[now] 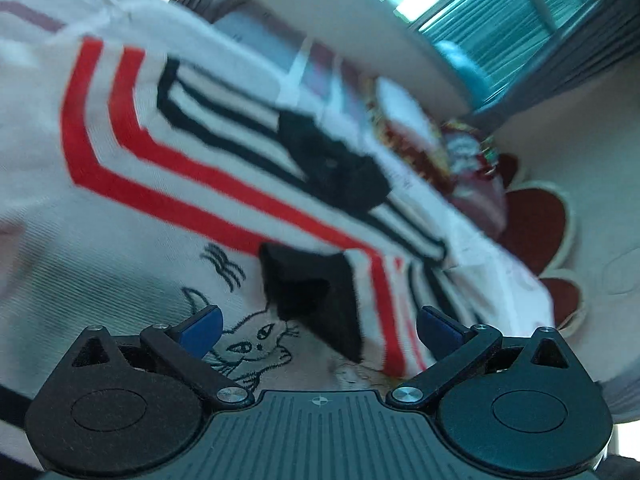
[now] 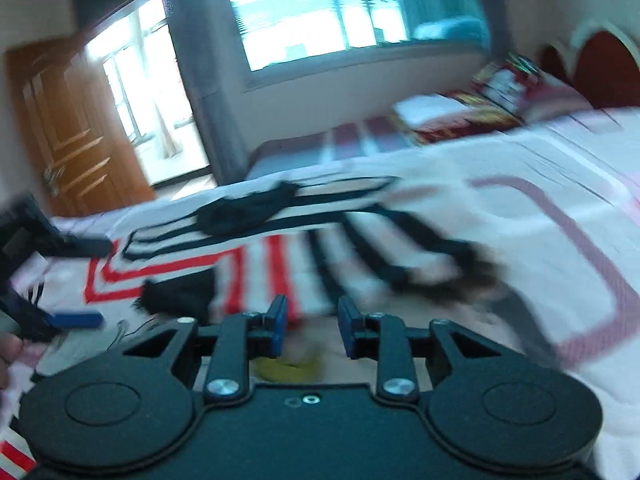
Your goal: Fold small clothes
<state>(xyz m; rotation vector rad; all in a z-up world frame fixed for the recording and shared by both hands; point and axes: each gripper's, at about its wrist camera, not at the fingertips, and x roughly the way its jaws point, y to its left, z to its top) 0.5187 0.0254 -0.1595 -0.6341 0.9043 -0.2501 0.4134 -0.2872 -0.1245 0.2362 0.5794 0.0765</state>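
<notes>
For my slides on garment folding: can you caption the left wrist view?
Open left gripper poised over a white sweater with red and black stripes and a cat drawing, spread on a bed.

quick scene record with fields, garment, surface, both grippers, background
garment: white sweater with red and black stripes and a cat drawing, spread out, one sleeve folded across it
surface: bed with a white cover
left gripper: fingers wide apart over the sweater, nothing between them
right gripper: fingers slightly apart, nothing gripped
background: window, wooden door, red headboard
image quality: motion blur in both views
</notes>
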